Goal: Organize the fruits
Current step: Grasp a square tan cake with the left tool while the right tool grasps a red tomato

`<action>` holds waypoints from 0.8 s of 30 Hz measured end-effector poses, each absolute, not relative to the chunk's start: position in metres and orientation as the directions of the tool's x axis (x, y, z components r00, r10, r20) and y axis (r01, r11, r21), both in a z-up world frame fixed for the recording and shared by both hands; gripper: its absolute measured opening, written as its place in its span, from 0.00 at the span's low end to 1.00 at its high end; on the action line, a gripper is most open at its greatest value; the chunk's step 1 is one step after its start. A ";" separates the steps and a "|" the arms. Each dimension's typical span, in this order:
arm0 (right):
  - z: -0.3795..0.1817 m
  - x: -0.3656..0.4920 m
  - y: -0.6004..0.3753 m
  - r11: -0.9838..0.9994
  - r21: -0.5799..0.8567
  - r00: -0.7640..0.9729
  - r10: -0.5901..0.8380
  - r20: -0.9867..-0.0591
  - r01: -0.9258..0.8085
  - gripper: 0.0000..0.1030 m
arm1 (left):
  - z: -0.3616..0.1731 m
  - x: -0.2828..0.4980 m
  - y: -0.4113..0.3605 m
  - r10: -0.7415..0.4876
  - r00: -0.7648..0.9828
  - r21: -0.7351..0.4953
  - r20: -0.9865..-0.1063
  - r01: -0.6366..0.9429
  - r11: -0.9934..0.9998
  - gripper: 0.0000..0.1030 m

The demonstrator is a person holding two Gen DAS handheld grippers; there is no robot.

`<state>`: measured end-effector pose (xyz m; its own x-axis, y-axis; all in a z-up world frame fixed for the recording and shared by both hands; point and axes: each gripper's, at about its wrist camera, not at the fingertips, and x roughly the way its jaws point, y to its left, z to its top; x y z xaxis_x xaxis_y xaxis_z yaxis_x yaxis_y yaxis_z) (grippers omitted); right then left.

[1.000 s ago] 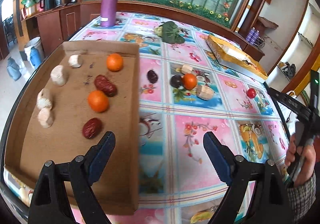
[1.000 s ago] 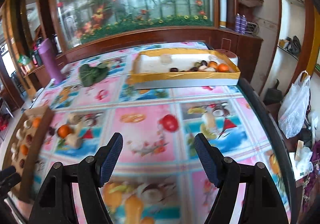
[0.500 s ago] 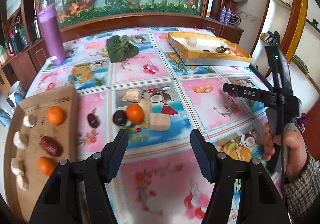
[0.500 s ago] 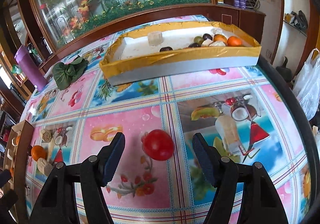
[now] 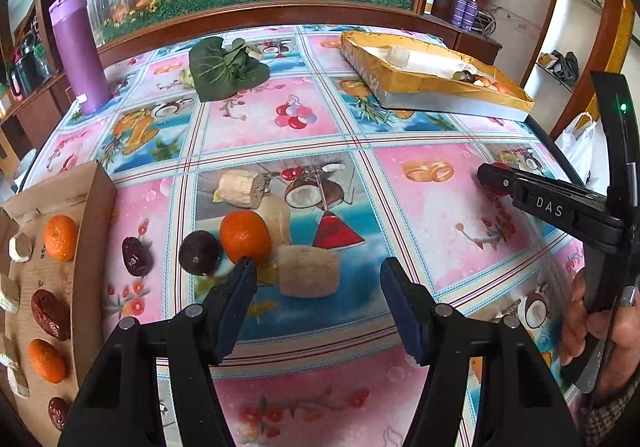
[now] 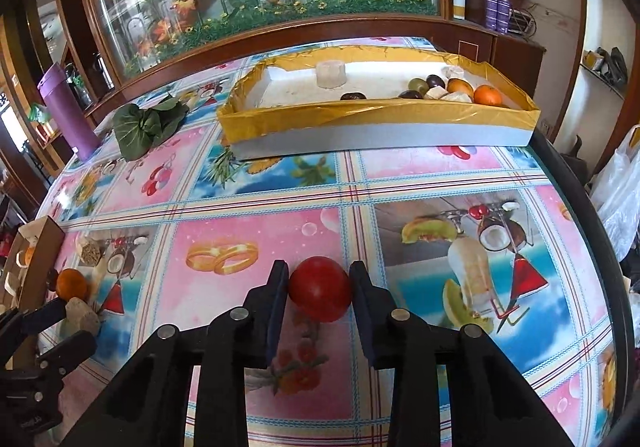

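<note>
Orange mandarin (image 5: 245, 236) on bench beside my left gripper (image 5: 316, 277), jaws released, beige chunk (image 5: 309, 271) between them. Right view: right gripper (image 6: 319, 285) jaws touching both sides of the red tomato (image 6: 320, 288) on the bench. Risk: smooth round skin, off-centre squeeze could pop it loose and roll.

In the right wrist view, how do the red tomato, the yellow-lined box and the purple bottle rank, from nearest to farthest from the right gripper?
1. The red tomato: between the fingers of the right gripper.
2. The yellow-lined box: straight ahead, across the table.
3. The purple bottle: far left, at the table's back edge.
</note>
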<state>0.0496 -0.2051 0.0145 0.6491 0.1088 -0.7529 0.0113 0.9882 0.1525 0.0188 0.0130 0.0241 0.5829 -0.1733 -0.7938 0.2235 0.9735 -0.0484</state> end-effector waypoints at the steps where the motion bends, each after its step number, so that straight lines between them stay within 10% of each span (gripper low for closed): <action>1: 0.015 0.049 -0.204 0.988 0.153 0.650 0.110 -0.752 0.010 0.31 | 0.024 0.017 0.011 -0.166 0.584 -0.041 -0.795 0.221 0.974 0.53; 24: 0.023 0.046 -0.223 0.910 0.411 0.650 0.343 -0.679 -0.050 0.22 | 0.042 -0.013 0.035 -0.213 0.601 -0.146 -0.771 0.159 0.976 0.28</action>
